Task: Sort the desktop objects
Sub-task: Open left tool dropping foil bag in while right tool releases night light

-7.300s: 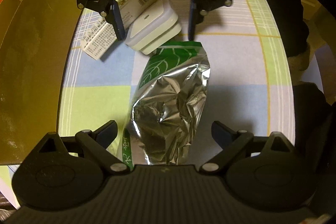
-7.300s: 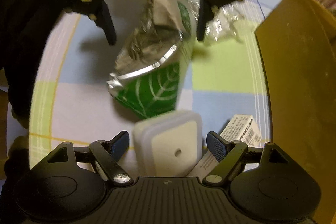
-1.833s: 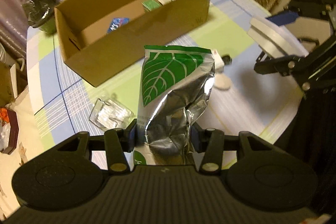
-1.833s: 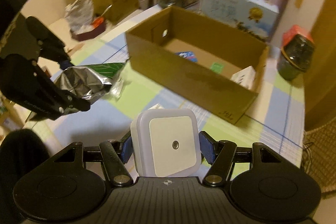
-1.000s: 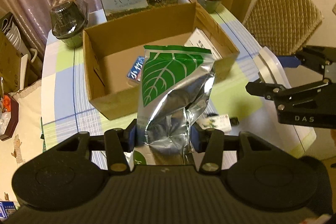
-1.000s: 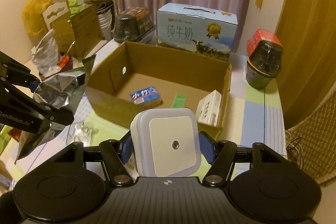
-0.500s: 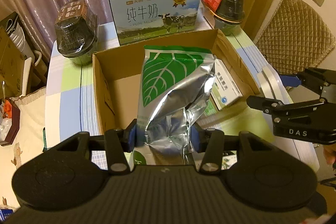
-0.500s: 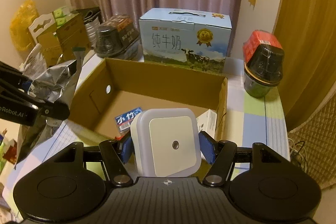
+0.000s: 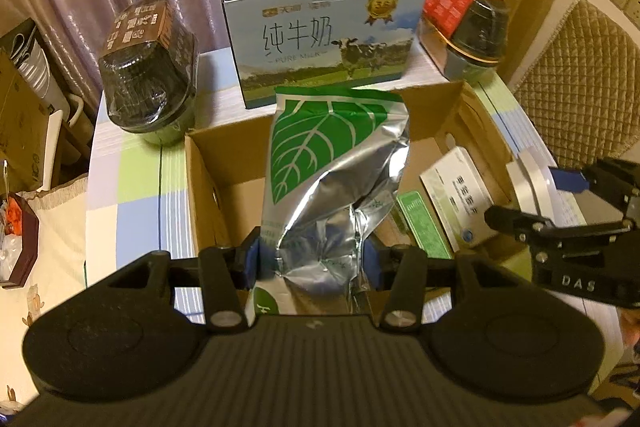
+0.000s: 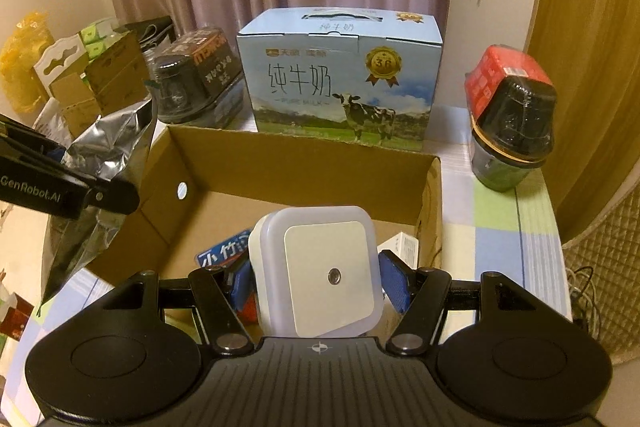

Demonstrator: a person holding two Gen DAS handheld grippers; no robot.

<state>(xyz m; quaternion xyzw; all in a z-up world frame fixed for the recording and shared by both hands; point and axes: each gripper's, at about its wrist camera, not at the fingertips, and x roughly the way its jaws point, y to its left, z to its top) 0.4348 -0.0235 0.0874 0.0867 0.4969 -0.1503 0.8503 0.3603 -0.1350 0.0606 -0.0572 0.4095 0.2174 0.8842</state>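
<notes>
While the left gripper (image 9: 312, 261) clamps a crinkled silver foil pouch with a green leaf print (image 9: 328, 183) at frame centre over the open brown cardboard box (image 9: 448, 115), the right gripper (image 10: 316, 277) grips a white square plastic night light (image 10: 320, 269) at lower centre, above the box interior.
</notes>
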